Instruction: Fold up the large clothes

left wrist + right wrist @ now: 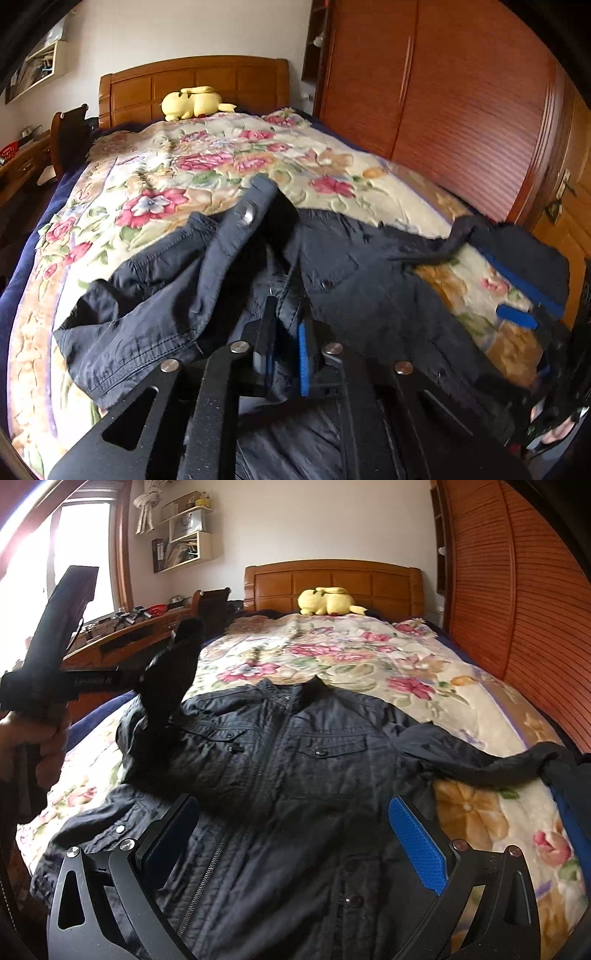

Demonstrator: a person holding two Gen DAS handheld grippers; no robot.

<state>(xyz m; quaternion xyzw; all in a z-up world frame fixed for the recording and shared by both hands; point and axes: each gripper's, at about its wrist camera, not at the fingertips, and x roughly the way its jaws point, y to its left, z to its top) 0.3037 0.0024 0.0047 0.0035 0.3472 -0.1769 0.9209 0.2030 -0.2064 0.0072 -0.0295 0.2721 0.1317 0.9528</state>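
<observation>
Bed (369,653): I see a floral cover under everything.
Jacket (295,760): spread front-up mid-bed, long axis 6 to 12, collar at 12.
Left gripper (162,672): narrow gap, lifting a sleeve at 10.
Right gripper (291,823): spread wide, empty, above the hem.

The jacket (280,760) is of thin, dark, matt cloth with fine wrinkles and shiny metal snaps, the bedspread (369,657) is soft quilted cloth with flowers, the wardrobe (461,92) is glossy ribbed wood, and the right tongs (291,834) are matt black metal with rough blue pads.
</observation>
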